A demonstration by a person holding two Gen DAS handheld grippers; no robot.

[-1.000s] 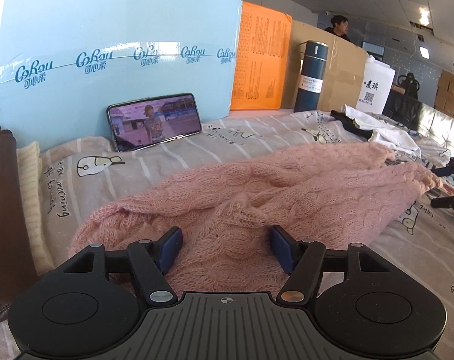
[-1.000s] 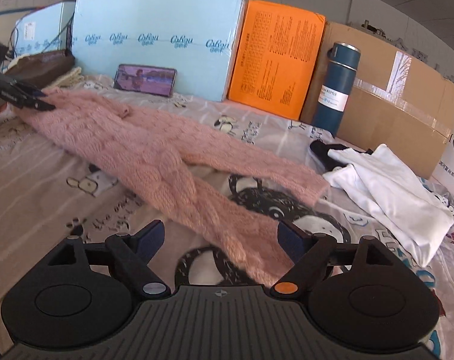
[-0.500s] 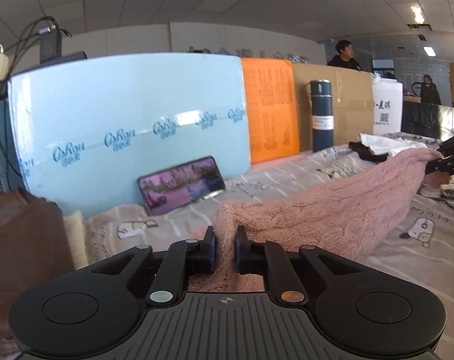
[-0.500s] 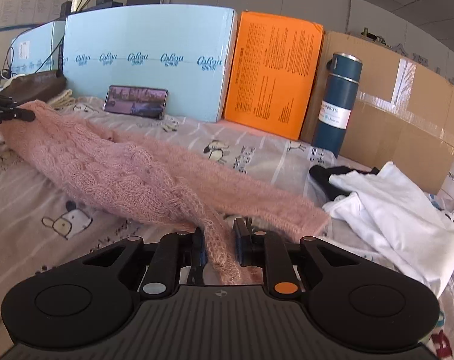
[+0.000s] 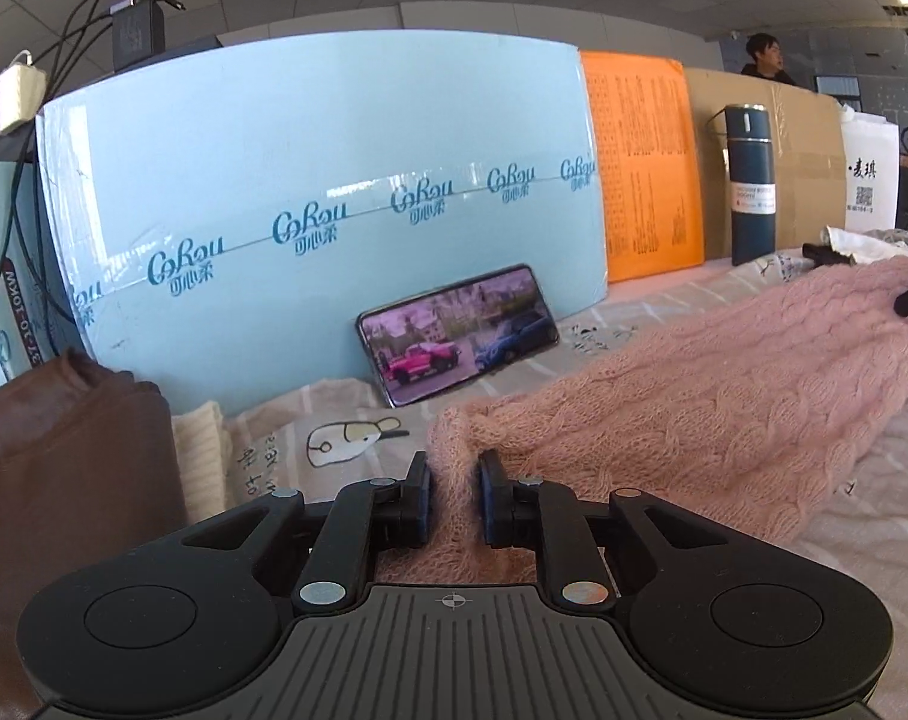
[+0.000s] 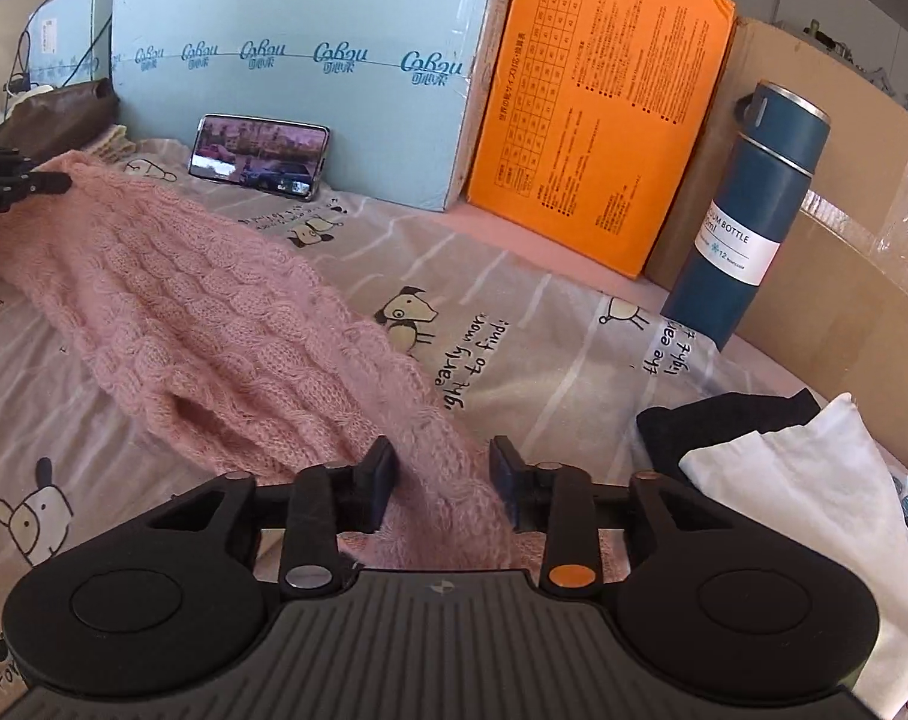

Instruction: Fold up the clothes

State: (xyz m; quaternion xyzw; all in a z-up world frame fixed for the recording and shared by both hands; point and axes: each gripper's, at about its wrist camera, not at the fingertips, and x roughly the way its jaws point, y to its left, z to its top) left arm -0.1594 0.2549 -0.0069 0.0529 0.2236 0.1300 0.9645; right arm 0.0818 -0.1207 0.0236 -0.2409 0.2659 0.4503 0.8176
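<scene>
Pink cable-knit sweater (image 6: 214, 294) looks soft, light & stretchy, w/ left gripper (image 5: 452, 483) clamped on one end, right gripper (image 6: 442, 468) apart astride other end—pinch bunched edges.

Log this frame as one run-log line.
task: fold clothes | left gripper: shut on pink sweater | right gripper: part open, sweater between fingers | sweater stretched over bedsheet

The pink sweater (image 6: 214, 300) is a fuzzy cable knit, loose and matt. Under it the bed sheet (image 6: 544, 330) is smooth printed cotton-like cloth. At upper right the blue vacuum bottle (image 6: 748, 222) looks matt-coated metal with a paper label. The phone (image 5: 457, 336) has a glossy glass screen. The left gripper (image 5: 454, 495) is matt black plastic.
</scene>
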